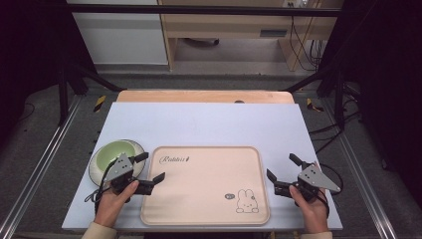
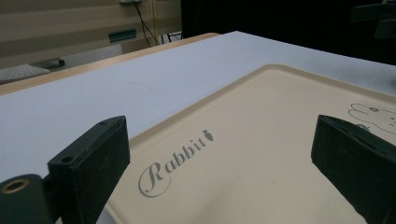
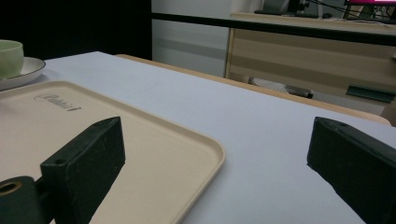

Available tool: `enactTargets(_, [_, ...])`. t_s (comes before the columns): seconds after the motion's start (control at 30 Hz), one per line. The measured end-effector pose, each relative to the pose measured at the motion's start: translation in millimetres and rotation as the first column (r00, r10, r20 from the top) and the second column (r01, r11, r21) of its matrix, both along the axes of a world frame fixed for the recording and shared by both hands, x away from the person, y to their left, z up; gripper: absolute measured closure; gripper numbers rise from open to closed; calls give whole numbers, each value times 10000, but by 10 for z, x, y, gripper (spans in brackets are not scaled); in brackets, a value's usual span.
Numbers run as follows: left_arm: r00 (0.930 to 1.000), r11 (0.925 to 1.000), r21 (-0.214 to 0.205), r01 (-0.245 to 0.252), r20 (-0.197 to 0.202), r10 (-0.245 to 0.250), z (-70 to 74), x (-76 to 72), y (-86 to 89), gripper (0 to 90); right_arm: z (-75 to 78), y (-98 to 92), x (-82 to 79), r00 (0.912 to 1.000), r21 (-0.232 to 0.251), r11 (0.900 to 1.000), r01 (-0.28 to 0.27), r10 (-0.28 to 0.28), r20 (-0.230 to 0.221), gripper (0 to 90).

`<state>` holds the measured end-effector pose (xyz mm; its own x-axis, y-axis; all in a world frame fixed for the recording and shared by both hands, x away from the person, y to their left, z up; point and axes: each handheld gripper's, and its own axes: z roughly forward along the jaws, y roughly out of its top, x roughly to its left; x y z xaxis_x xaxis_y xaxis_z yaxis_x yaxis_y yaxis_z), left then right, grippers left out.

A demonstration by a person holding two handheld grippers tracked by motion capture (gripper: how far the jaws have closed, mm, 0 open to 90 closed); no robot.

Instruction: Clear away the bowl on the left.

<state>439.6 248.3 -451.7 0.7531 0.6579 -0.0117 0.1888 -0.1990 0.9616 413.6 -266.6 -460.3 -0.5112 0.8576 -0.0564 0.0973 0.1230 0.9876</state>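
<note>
Beige tray [image 1: 206, 186] w/ "Rabbit" script & bunny print lying flat at counter [image 1: 209, 124] front-centre. Green bowl [image 1: 113, 154] on white plate [image 1: 95, 172] sitting just beside tray's left edge. L gripper [image 1: 149, 168], fingers [image 2: 91, 163] spread wide & empty, hovering over tray's left rim. R gripper [image 1: 282, 168], fingers [image 3: 84, 161] likewise apart, hovering off tray's right edge.

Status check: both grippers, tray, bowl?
Left gripper open, over tray's left edge. Right gripper open, just off its right edge. Tray bare. Green bowl on plate, left of tray.
</note>
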Motion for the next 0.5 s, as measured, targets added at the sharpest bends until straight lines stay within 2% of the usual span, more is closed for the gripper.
enactTargets(0.33, [9999,10000,67,-35,99,34,69,-35,-18,44,6,9,-20,10000,-42,9999,93,-93,4,44])
enactTargets(0.5, [9998,9999,-88,-116,164,117,162,-58,0,44,-5,-14,-18,9998,31,9998,208,-208,-2,43])
